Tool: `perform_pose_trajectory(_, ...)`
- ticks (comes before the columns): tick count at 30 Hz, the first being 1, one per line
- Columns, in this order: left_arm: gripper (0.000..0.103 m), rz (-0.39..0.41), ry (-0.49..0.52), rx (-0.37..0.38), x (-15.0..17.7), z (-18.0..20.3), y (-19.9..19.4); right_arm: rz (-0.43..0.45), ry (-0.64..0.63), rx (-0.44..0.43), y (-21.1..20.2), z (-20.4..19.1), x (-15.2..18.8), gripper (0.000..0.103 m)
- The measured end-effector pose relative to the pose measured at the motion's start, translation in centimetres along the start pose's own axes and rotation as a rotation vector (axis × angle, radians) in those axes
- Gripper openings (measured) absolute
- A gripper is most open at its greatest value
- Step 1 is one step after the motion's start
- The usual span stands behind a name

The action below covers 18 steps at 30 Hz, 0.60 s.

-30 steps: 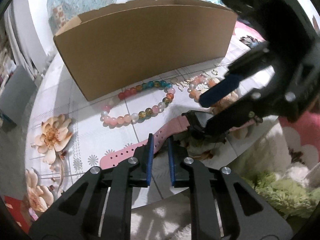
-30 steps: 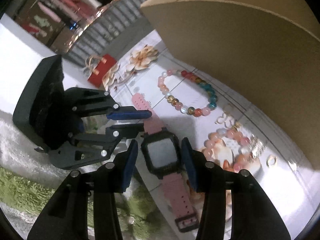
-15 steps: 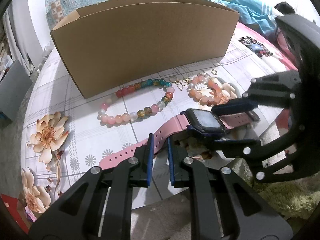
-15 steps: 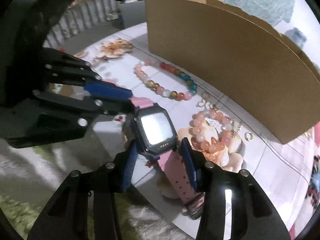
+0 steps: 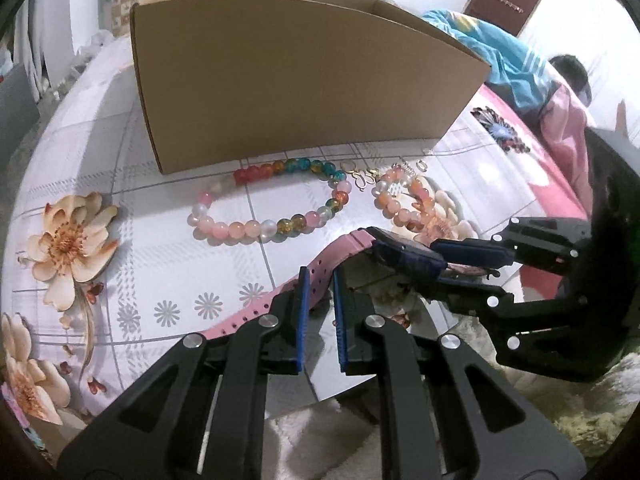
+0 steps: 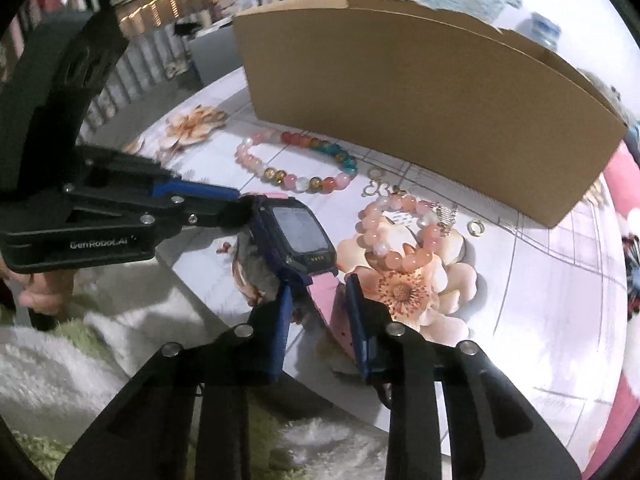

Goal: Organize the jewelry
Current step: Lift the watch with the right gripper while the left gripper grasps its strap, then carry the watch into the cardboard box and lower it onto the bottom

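**A:** Where is the watch?

**B:** At the near edge of the table (image 5: 120, 240). The pink-strapped watch (image 6: 298, 236) is raised between the two grippers, its dark face tilted up. One strap runs to the left gripper (image 5: 318, 280), the other to the right gripper (image 6: 316, 292).

**A:** Is the left one holding it?

**B:** Yes — its blue pads (image 5: 303, 304) sit close together with the perforated pink strap pinched between them, so it grips the strap.

**A:** And the right?

**B:** Its jaws are closing, with the other pink strap between them just below the watch case. One pad lies against the strap's edge; whether the other presses on it I cannot tell.

**A:** What else is on the table?

**B:** A multicoloured bead bracelet (image 5: 272, 204) lies flat just in front of the cardboard box (image 5: 304, 80), apart from the watch. Beside it is a smaller peach bead bracelet (image 6: 400, 232), resting on a printed flower of the tablecloth. Small gold pieces (image 6: 378, 188) — rings and a clasp-like charm — lie between the bracelets and the box. A hand (image 6: 44, 292) shows under the left gripper's body.
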<state>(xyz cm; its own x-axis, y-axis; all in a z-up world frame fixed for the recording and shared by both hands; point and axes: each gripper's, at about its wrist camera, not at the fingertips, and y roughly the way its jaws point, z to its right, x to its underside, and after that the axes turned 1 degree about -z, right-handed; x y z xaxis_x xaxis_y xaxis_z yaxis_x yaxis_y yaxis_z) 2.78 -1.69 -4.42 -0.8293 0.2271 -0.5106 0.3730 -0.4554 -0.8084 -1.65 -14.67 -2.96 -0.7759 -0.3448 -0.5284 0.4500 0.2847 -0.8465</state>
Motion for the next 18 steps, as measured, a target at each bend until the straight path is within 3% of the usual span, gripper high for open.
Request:
perform_pose_trajectory(3,0.010,-0.002,0.001,0.012,-0.1,-0.1,0.2,0.015,0.022,0.008,-0.6,0.1,-0.1,0.024)
perform_pose_trajectory(4,0.010,0.000,0.004,0.012,-0.1,-0.1,0.2,0.018,0.028,0.013,-0.7,0.2,-0.1,0.018)
perform_pose_trajectory(8,0.008,0.013,0.002,0.013,-0.1,0.1,0.2,0.028,0.054,0.022,-1.2,0.6,0.4,0.012)
perform_pose_trajectory(10,0.004,0.034,0.022,-0.017,-0.2,0.3,-0.3,0.048,0.070,0.023,-1.6,0.7,0.4,0.005)
perform_pose_trajectory(18,0.002,0.104,0.051,0.000,-0.7,1.1,-3.6,0.134,0.122,0.009,-4.7,1.2,-0.2,0.005)
